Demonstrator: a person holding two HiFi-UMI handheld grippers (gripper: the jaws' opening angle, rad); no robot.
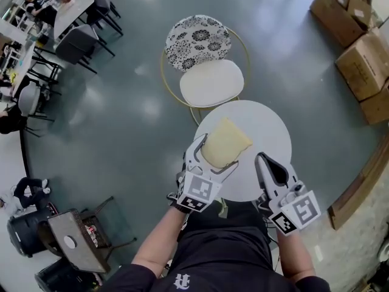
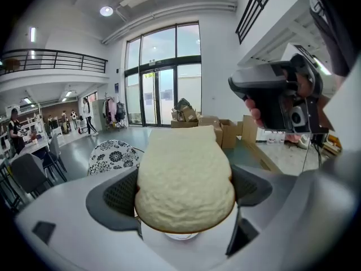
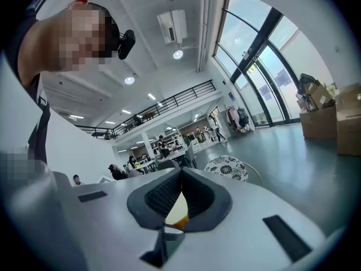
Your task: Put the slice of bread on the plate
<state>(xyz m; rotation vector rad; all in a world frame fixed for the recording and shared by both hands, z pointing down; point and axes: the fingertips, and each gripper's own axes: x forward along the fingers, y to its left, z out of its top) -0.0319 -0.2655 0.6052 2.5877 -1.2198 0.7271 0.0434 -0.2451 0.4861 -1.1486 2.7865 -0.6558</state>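
Note:
A pale slice of bread (image 1: 223,142) with a brown crust edge is raised above the near left part of a round white table (image 1: 267,132). My left gripper (image 1: 216,156) is shut on it, and in the left gripper view the bread (image 2: 183,174) fills the space between the dark pads (image 2: 121,193). My right gripper (image 1: 263,159) hovers over the table's near right edge, shut, with nothing in it; its jaws (image 3: 181,179) meet at the tips. The hand-held right gripper (image 2: 276,95) also shows at the upper right of the left gripper view. No plate shows in any view.
A chair with a white seat (image 1: 211,83) and a black-and-white patterned back (image 1: 198,41) stands just beyond the table. Cardboard boxes (image 1: 358,35) are stacked at the far right. Desks and dark chairs (image 1: 73,29) stand at the far left, and a small stand (image 1: 73,239) is at the near left.

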